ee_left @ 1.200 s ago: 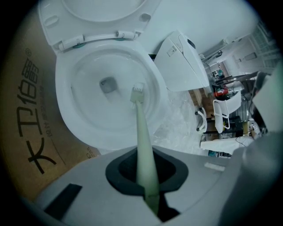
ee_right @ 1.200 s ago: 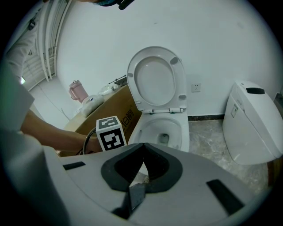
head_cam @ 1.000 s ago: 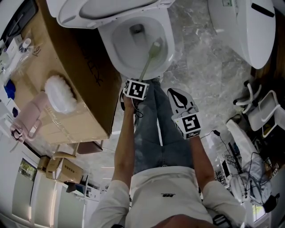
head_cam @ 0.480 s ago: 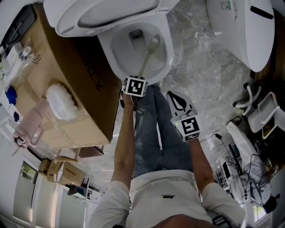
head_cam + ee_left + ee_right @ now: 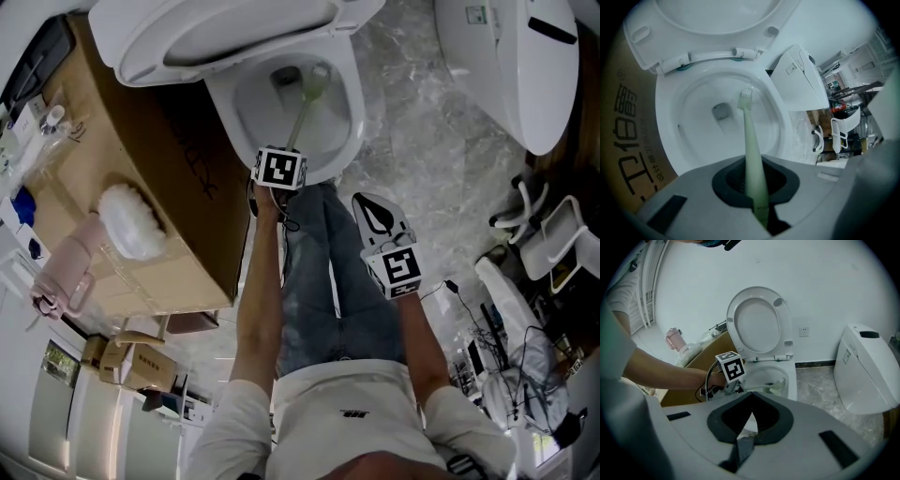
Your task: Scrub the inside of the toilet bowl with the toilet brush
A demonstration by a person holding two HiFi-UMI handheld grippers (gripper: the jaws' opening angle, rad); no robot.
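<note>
Grey marble floor (image 5: 422,159) was seen from above in a room with white walls. At the top of the head view a white toilet bowl (image 5: 248,108) was shown, with its seat and lid (image 5: 216,33) tipped up behind it. Inside the bowl a pale green toilet brush (image 5: 305,111) was reached in, its handle sloping down from the near rim. Its small bristled head (image 5: 745,99) was set low in the bowl, just beside the drain opening (image 5: 721,111). The left tool (image 5: 756,192) was held over the near rim, and its jaws were closed on the brush's handle, which ran straight out between them. The right tool (image 5: 375,208) was held back from the bowl, above the person's jeans (image 5: 328,281). Its jaws were drawn together at the tips, and nothing was gripped between them. A large cardboard box (image 5: 178,169) was stood just beside the toilet on the person's left. On top of the box a fluffy white object (image 5: 127,206) and a pink object (image 5: 66,253) were laid. A second white toilet (image 5: 511,56) was placed well apart on the person's right, and a white chair (image 5: 553,234) was seen near it
</note>
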